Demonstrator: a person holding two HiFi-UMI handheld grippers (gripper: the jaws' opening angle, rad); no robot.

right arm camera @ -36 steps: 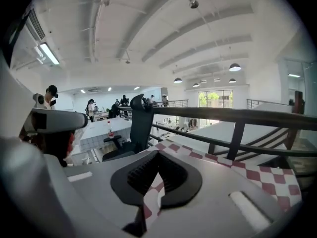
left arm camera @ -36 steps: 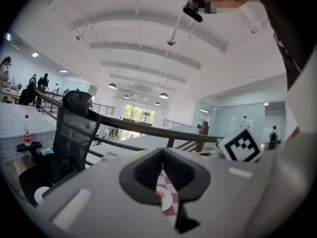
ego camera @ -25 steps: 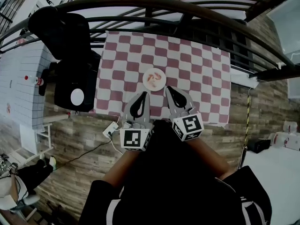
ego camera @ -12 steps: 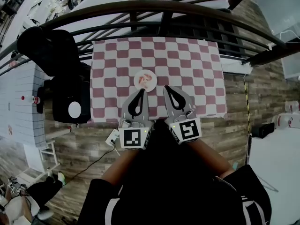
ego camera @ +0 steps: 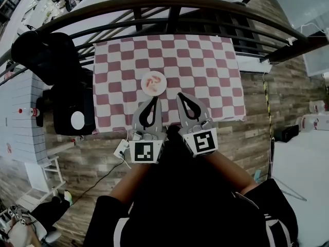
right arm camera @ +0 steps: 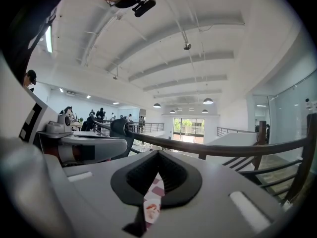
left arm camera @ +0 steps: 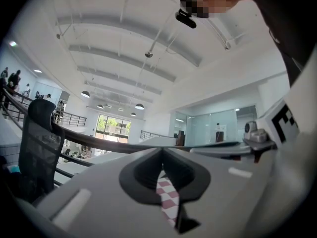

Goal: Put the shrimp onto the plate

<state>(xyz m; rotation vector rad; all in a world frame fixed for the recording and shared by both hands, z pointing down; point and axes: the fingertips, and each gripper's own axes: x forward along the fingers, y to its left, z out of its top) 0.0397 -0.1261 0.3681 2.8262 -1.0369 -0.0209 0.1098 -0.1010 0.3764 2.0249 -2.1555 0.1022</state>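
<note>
Left to right. A black chair stands at the far left, off the table. The checked tablecloth covers one table. On it, left of centre, is one white plate.

The shrimp already lies on that plate as orange-red pieces, too small to count. No other shrimp shows on the cloth.

The left gripper is over the near edge of the table, short of the plate. Its jaws are pressed together with nothing between them, and only a sliver of checked cloth shows through the slit.

The right gripper is just beside it, level with it. Its jaws are likewise closed on nothing, and the slit frames the plate and shrimp beyond.

Count: one plate, one serving of shrimp, two grippers, both empty.

Judgement: the placing looks complete and nothing seems left to carry.
</note>
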